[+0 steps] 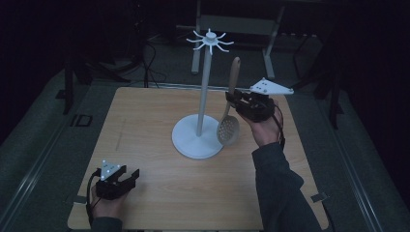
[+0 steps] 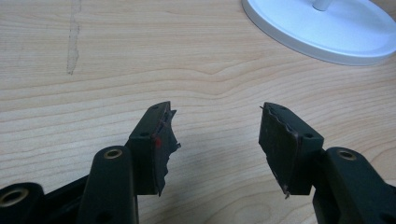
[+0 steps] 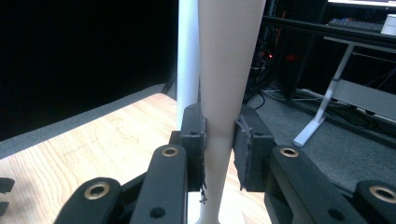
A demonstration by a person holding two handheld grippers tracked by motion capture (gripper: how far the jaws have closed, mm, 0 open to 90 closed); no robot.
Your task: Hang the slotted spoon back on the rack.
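A white hanging stand (image 1: 203, 92) with a round base (image 1: 193, 142) and a crown of hooks (image 1: 210, 39) stands mid-table. My right gripper (image 1: 233, 100) is shut on the handle of a beige slotted spoon (image 1: 228, 126), held upright just right of the pole, bowl down above the base's right edge. In the right gripper view the handle (image 3: 223, 93) is clamped between the pads, with the white pole (image 3: 187, 51) close behind. My left gripper (image 1: 129, 178) rests open at the table's near left, with bare wood between its fingertips (image 2: 159, 135).
The wooden table (image 1: 145, 125) has its edges near both hands. The stand's white base (image 2: 322, 28) lies ahead and right of the left gripper. Desk legs (image 1: 268, 48) and cables lie on the dark floor beyond the table.
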